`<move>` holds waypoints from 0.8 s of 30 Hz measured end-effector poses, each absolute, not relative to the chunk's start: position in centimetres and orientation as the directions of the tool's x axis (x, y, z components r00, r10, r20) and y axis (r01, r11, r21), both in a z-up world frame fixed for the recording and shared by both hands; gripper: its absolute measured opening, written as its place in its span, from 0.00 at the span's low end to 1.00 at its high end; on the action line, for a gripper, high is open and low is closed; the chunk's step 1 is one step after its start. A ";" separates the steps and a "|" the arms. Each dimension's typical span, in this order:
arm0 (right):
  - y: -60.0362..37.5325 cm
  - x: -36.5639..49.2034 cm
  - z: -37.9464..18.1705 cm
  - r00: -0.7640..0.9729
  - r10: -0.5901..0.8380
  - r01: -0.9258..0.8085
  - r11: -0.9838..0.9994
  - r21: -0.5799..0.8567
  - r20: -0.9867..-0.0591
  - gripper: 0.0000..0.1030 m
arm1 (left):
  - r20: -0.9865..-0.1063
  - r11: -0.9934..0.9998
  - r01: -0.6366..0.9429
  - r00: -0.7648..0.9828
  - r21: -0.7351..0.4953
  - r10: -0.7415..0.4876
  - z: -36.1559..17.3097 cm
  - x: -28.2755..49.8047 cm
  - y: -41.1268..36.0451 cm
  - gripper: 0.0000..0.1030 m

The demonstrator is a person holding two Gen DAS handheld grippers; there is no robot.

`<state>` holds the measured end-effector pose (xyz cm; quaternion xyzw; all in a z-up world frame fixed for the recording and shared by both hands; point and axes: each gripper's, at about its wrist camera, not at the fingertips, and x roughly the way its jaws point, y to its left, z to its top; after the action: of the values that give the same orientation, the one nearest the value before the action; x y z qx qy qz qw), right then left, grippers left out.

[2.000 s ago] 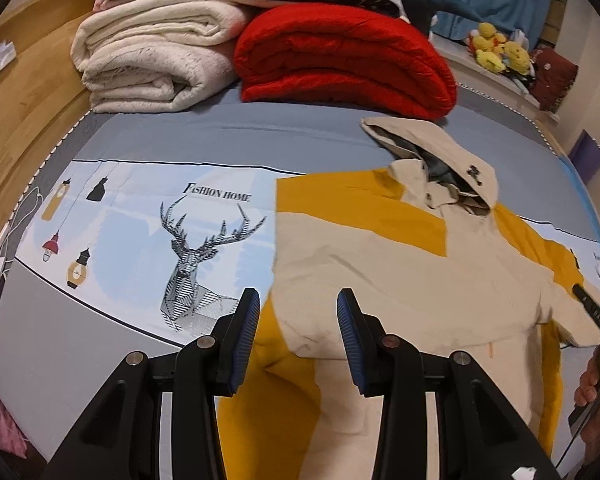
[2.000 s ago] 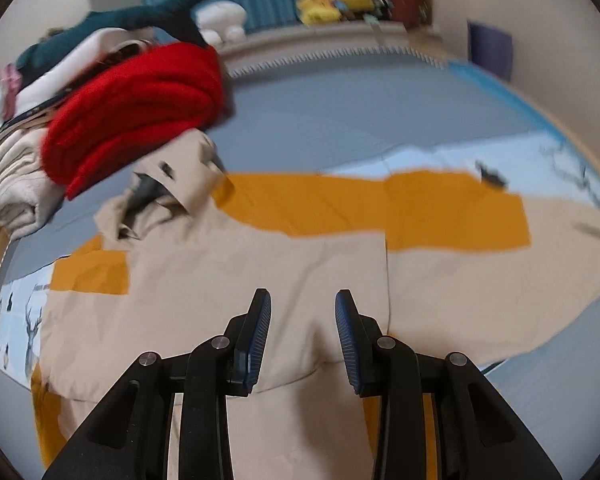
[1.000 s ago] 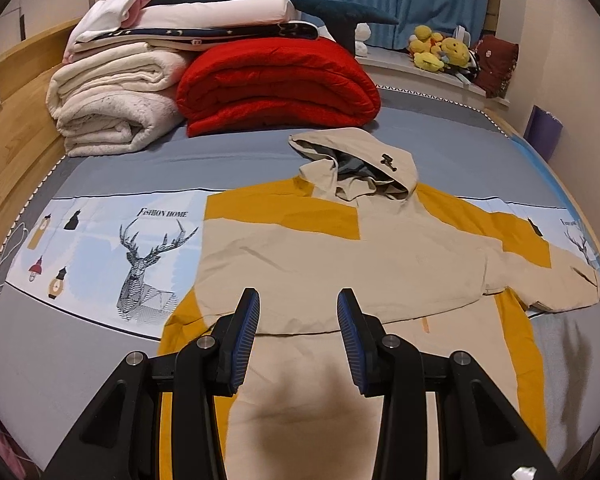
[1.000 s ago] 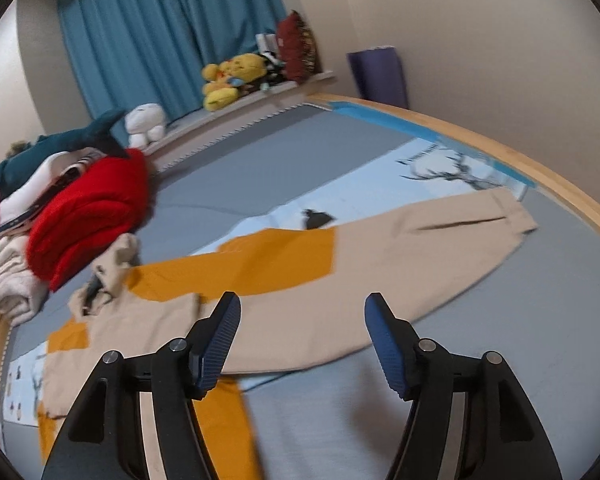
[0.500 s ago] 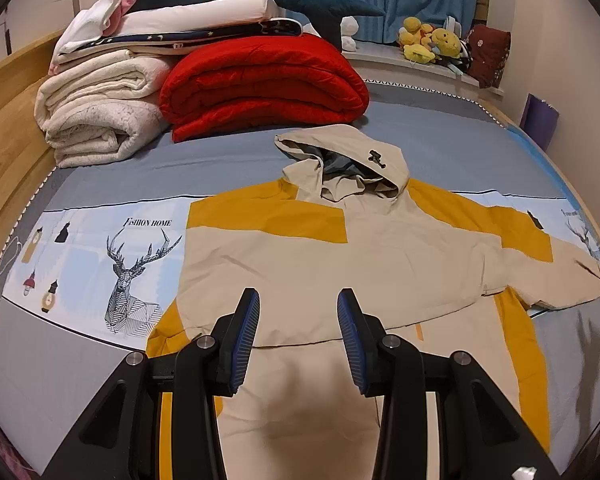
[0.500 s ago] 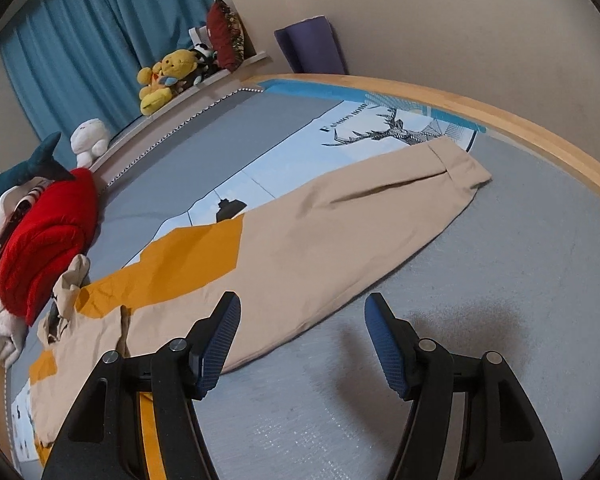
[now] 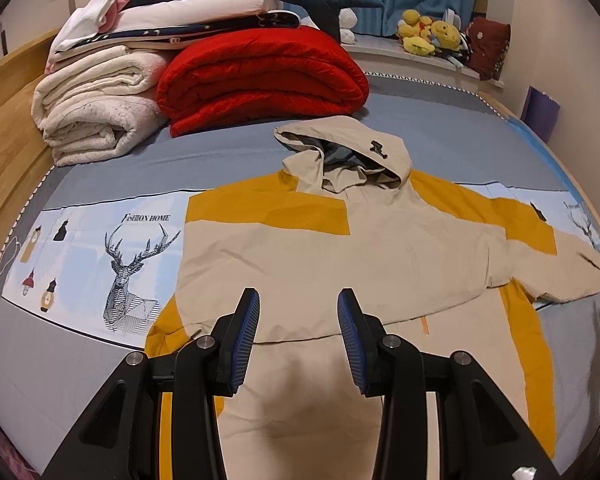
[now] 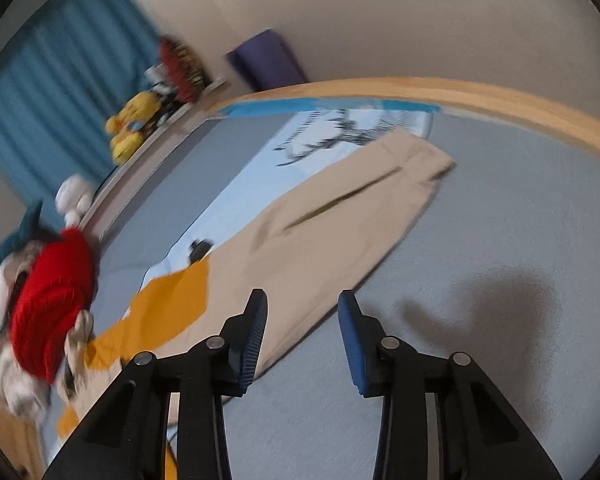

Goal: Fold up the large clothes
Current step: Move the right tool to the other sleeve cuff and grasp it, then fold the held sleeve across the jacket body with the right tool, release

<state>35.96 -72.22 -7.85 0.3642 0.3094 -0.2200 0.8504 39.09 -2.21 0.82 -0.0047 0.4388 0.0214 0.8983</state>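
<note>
Below, from the left wrist view: a beige-and-yellow hooded jacket [image 7: 340, 264] lies flat on the grey bed [image 7: 80, 368], hood toward the red blanket [image 7: 260, 76]; the left gripper [image 7: 298, 332] hovers over its body, fingers spread, holding nothing; one sleeve is already folded across. From the right wrist view: the right gripper [image 8: 302, 336], fingers spread and empty, sits just beside the outstretched sleeve [image 8: 340, 220], whose long axis runs up-right to its cuff near the wooden bed edge [image 8: 500, 100]; bare sheet lies right of the sleeve; the right hand seems nearer.
</note>
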 end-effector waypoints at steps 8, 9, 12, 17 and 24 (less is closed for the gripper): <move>-77.5 38.5 -11.9 0.673 -0.086 0.649 0.545 0.531 -0.735 0.37 | -0.796 0.999 -0.014 0.604 0.044 0.043 -0.2 39.7 -3.8 0.36; -77.9 38.8 -12.6 0.665 -0.075 0.658 0.529 0.536 -0.743 0.37 | -0.795 0.999 -0.010 0.605 0.049 0.045 -0.3 39.8 -4.1 0.36; -79.2 39.2 -14.6 0.650 -0.056 0.689 0.465 0.556 -0.758 0.37 | -0.795 0.998 -0.003 0.605 0.057 0.047 -0.5 40.1 -4.5 0.36; -80.1 40.3 -15.2 0.678 -0.058 0.675 0.445 0.589 -0.733 0.37 | -0.798 0.998 0.001 0.601 0.058 0.046 -0.9 40.3 -4.9 0.36; -81.1 42.7 -14.4 0.629 -0.122 0.728 0.437 0.528 -0.767 0.17 | -0.798 0.999 0.006 0.601 0.054 0.039 -1.1 40.3 -5.2 0.36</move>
<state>42.71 -81.07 -14.44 0.4550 0.3331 -0.2725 0.7796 40.33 -5.15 -1.07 0.0253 0.4467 0.0094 0.8943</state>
